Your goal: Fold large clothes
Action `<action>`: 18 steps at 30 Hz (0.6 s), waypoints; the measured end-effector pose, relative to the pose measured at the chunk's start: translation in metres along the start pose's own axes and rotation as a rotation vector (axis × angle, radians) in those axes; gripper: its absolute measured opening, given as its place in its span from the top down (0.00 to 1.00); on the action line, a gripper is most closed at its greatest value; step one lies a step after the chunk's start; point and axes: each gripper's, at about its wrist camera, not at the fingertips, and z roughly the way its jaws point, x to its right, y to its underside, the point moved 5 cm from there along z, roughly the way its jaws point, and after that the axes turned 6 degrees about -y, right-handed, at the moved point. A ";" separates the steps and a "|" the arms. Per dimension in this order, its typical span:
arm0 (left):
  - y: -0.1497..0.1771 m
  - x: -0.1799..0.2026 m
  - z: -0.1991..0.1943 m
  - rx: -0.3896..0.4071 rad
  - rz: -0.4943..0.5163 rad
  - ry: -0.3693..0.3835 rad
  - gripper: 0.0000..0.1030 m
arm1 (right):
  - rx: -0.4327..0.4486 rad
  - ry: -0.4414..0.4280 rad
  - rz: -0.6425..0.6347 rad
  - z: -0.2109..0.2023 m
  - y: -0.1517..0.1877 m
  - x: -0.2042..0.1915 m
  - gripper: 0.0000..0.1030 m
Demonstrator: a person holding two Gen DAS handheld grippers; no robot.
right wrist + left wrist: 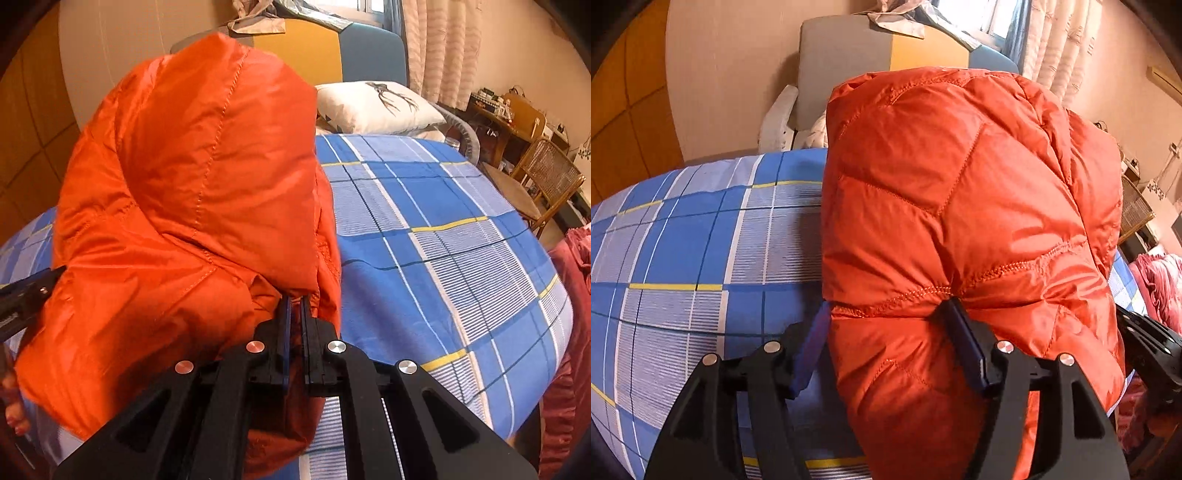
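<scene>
A puffy orange quilted jacket [960, 206] stands bunched up over the blue plaid bed sheet [683, 251]. My left gripper [888, 304] is open wide around a thick fold at the jacket's lower edge. One blue pad lies beside the fold's left side, and the other finger [964, 343] dents the fabric. In the right wrist view the jacket [192, 192] rises as a hood-like mound. My right gripper [295, 299] is shut on the jacket's hem, with thin fabric pinched between its pads. The left gripper [26, 295] shows at that view's left edge, against the jacket.
A white pillow [376, 107] lies at the head of the bed [443, 236]. A cane chair [546, 177] and a cluttered desk stand at the right. A dark red blanket [569, 332] hangs off the bed's right side. A grey headboard [846, 66] stands behind.
</scene>
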 end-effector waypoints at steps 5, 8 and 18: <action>0.002 -0.001 -0.001 0.004 -0.009 -0.014 0.37 | 0.079 0.001 -0.011 -0.032 -0.013 -0.008 0.96; 0.004 0.006 -0.008 0.019 -0.007 -0.042 0.38 | 0.110 0.043 -0.034 -0.043 -0.022 -0.015 0.96; 0.012 0.007 -0.017 0.048 -0.049 -0.081 0.38 | 0.059 0.181 0.040 -0.021 -0.022 0.008 0.96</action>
